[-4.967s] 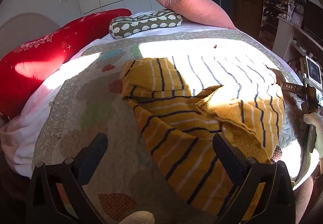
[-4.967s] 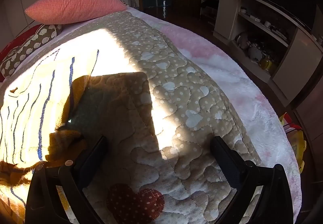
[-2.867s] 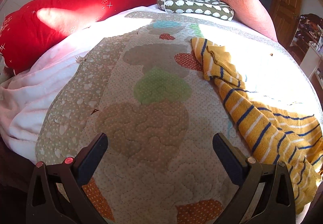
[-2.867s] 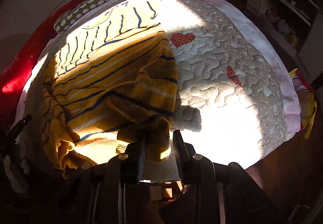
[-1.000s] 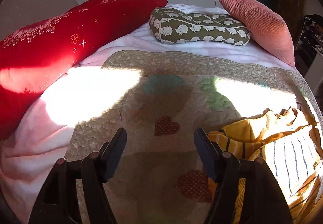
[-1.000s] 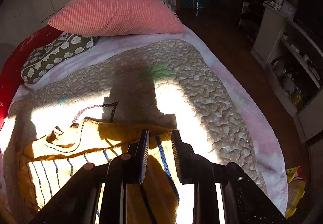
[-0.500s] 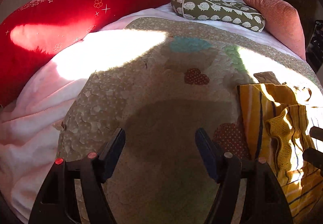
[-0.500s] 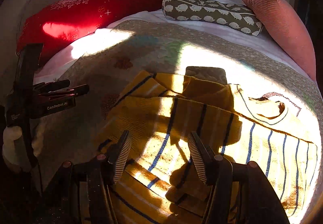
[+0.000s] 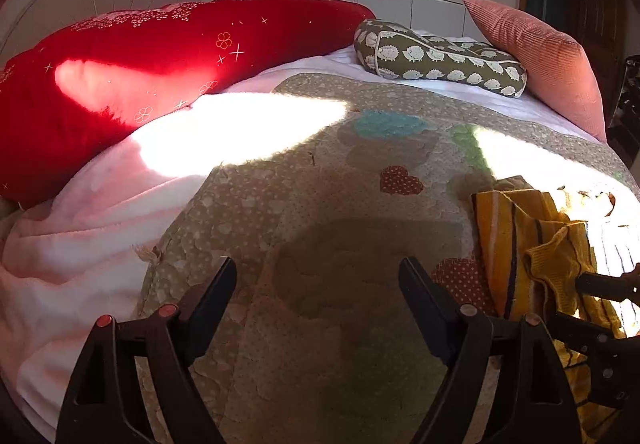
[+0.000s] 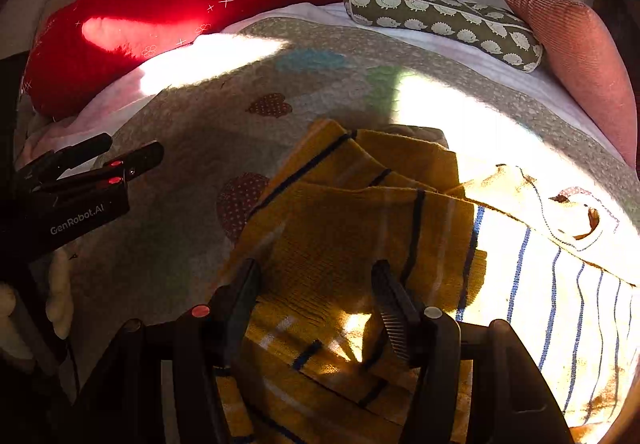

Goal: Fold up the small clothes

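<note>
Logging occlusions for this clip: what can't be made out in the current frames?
- Yellow navy-striped knit garment: its lower part is cut off by the right wrist view's bottom edge and hidden behind the right gripper.
- Same garment, left wrist view: cut off by the right edge.
- Garment's white striped area: sun glare washes out detail.
- Left gripper: open over the quilted patchwork bedspread.

The left gripper [image 9: 318, 280] is hovering with its jaws spread wide and nothing between them, toward the left side of the bed. The right gripper [image 10: 316, 284] is also gaping, its ribbed fingers [image 10: 394, 308] parted, nearer the bed's middle. The left gripper [image 10: 100, 164] is showing at the right camera's left edge.
</note>
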